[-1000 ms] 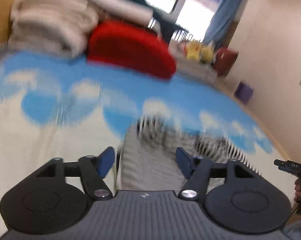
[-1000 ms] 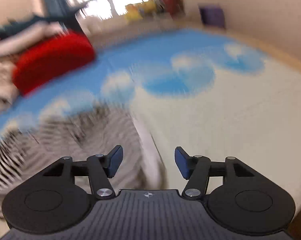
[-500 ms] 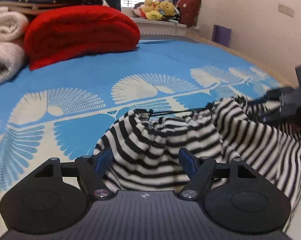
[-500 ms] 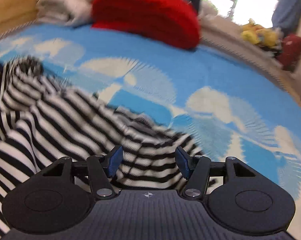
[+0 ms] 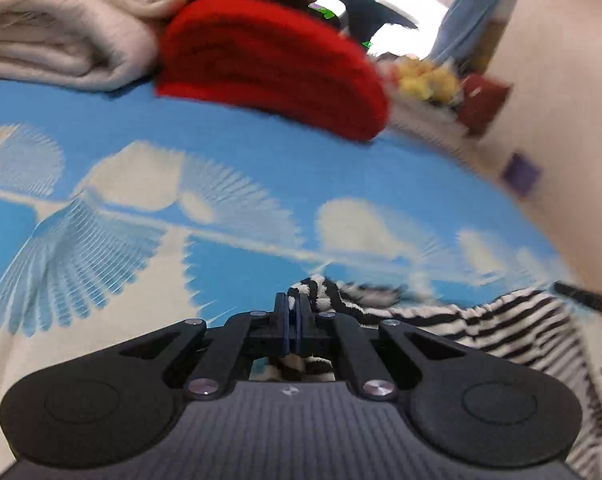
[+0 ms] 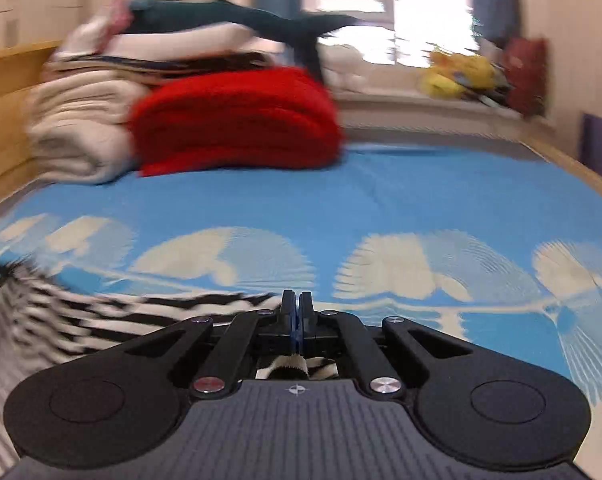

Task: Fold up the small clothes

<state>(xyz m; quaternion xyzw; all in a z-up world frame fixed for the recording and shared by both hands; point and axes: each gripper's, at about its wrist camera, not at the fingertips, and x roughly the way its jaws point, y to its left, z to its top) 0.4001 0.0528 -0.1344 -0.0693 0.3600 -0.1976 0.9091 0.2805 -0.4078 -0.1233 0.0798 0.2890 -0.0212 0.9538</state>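
A black-and-white striped garment (image 5: 501,328) lies on the blue and cream bedspread (image 5: 261,168). My left gripper (image 5: 292,312) is shut on one edge of it, with striped cloth showing between and behind the jaws. In the right wrist view the garment (image 6: 101,312) stretches away to the left. My right gripper (image 6: 297,312) is shut on another edge of it, with cloth bunched behind the jaws. The right gripper's dark tip also shows at the far right of the left wrist view (image 5: 589,300).
A folded red blanket (image 5: 269,68) and cream blankets (image 5: 69,32) are stacked at the head of the bed. Yellow plush toys (image 6: 457,72) and a red cushion (image 6: 527,76) sit on the window ledge. A wall (image 5: 561,80) runs along the bed's right side.
Both grippers were open over the striped garment; now both are shut on its edges. The cloth is stretched between them. Both views have swung towards the head of the bed.
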